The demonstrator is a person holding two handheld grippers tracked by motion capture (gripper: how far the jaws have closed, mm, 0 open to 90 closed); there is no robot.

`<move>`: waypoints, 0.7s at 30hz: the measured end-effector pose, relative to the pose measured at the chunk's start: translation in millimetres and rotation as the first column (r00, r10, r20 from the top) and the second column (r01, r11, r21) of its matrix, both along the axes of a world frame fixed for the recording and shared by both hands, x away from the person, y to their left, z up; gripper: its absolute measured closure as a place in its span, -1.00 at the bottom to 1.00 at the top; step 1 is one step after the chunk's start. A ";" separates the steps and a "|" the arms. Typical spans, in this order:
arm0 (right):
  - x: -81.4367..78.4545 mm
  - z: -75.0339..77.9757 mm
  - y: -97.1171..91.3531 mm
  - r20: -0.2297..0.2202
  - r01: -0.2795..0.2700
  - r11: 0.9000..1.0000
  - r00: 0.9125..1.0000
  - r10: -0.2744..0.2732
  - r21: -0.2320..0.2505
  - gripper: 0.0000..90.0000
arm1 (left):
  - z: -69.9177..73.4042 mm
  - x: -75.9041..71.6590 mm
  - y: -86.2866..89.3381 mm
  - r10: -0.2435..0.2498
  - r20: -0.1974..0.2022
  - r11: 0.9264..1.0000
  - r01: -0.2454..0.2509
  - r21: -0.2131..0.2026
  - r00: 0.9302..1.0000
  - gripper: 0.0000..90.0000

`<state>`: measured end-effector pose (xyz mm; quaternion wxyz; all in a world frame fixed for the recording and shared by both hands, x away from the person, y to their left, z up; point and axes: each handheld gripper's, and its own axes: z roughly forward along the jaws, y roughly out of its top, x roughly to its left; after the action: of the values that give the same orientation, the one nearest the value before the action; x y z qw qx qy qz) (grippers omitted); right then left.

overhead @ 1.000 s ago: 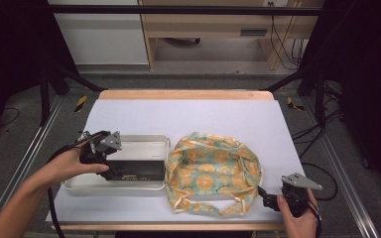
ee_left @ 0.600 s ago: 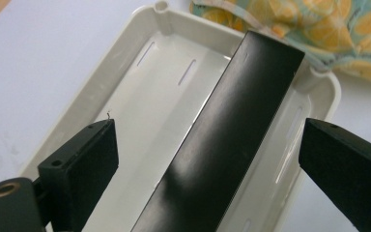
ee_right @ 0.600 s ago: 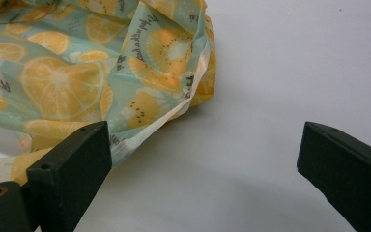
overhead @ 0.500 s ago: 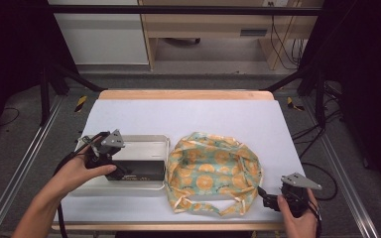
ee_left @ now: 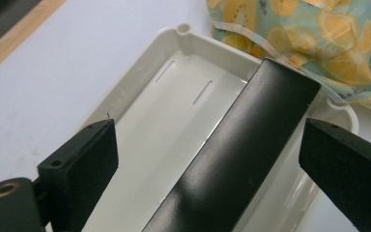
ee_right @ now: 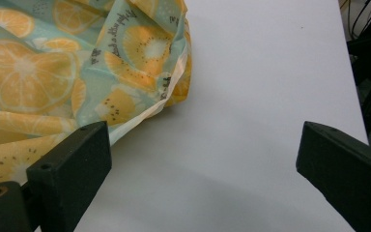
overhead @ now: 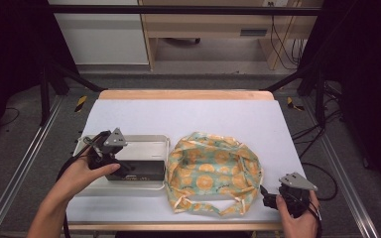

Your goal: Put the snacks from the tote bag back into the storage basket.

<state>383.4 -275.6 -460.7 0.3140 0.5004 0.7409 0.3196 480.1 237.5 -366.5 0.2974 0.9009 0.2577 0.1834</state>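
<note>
Left gripper point(ee_left: 207, 159) spread wide astride long black box point(ee_left: 232, 159) in white plastic tray point(ee_left: 140, 92), ungripped; right gripper point(ee_right: 203, 164) gaping, empty, beside fruit-print cloth bag point(ee_right: 53, 67); bagging remains

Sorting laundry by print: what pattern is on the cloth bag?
Orange citrus slices on pale teal; the cloth bag shows best in the right gripper view.

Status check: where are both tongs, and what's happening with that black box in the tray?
Left tongs open, straddling black box in white tray. Right tongs open, empty, beside citrus-print bag. Bag strap drapes over tray's corner.
</note>
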 end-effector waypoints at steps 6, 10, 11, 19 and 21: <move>0.6 0.1 3.0 0.000 -0.013 1.000 1.000 0.013 -0.005 -0.87 | 5.1 -2.1 12.8 0.056 0.030 0.998 -0.055 -0.014 0.998 -0.85; 0.7 0.1 3.0 0.001 -0.013 1.000 1.000 0.013 0.003 -0.87 | 5.8 -3.1 24.6 0.124 0.063 0.992 -0.123 -0.021 0.990 -0.85; 0.8 -0.2 3.0 -0.002 -0.012 1.000 1.000 0.012 0.003 -0.87 | 5.6 -3.2 28.0 0.136 0.064 0.990 -0.134 -0.033 0.989 -0.85; 1.2 -0.3 3.4 -0.005 -0.015 1.000 1.000 0.015 0.004 -0.87 | 2.0 -1.7 55.8 0.232 0.077 0.971 -0.225 -0.084 0.970 -0.85; 1.5 -0.4 3.4 -0.007 -0.015 1.000 1.000 0.015 0.002 -0.87 | 0.3 -1.1 61.2 0.245 0.071 0.966 -0.237 -0.106 0.967 -0.85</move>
<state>384.9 -272.2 -461.1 0.3084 0.4961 0.7454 0.3212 479.0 298.7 -366.3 0.3267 0.8389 0.3612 0.2429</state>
